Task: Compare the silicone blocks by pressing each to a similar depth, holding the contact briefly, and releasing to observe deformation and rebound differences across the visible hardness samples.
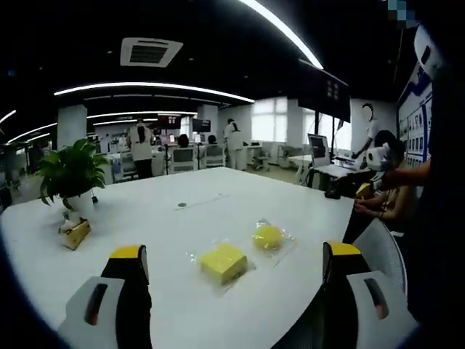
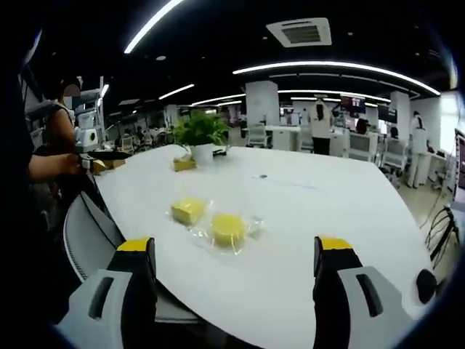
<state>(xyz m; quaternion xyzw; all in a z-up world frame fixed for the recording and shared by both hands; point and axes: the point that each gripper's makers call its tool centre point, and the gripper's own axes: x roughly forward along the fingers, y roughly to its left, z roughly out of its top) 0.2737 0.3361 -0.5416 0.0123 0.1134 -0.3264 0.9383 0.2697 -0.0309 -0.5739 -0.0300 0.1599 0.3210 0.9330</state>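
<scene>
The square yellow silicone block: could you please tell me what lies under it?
The square yellow silicone block lies on a clear plastic wrapper, on the white table. What is beneath its underside is hidden.

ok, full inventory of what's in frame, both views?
square yellow silicone block: 1, yellow, in clear wrap on the table, near edge
round yellow silicone block: 1, yellow, in clear wrap, beside the square one
white table: 1, white, large
potted green plant: 1, green in white pot, far table side
small yellow box: 1, by the plant
white chair: 1, at table edge
left gripper: fingers yellow-tipped, open
right gripper: same, open
</scene>
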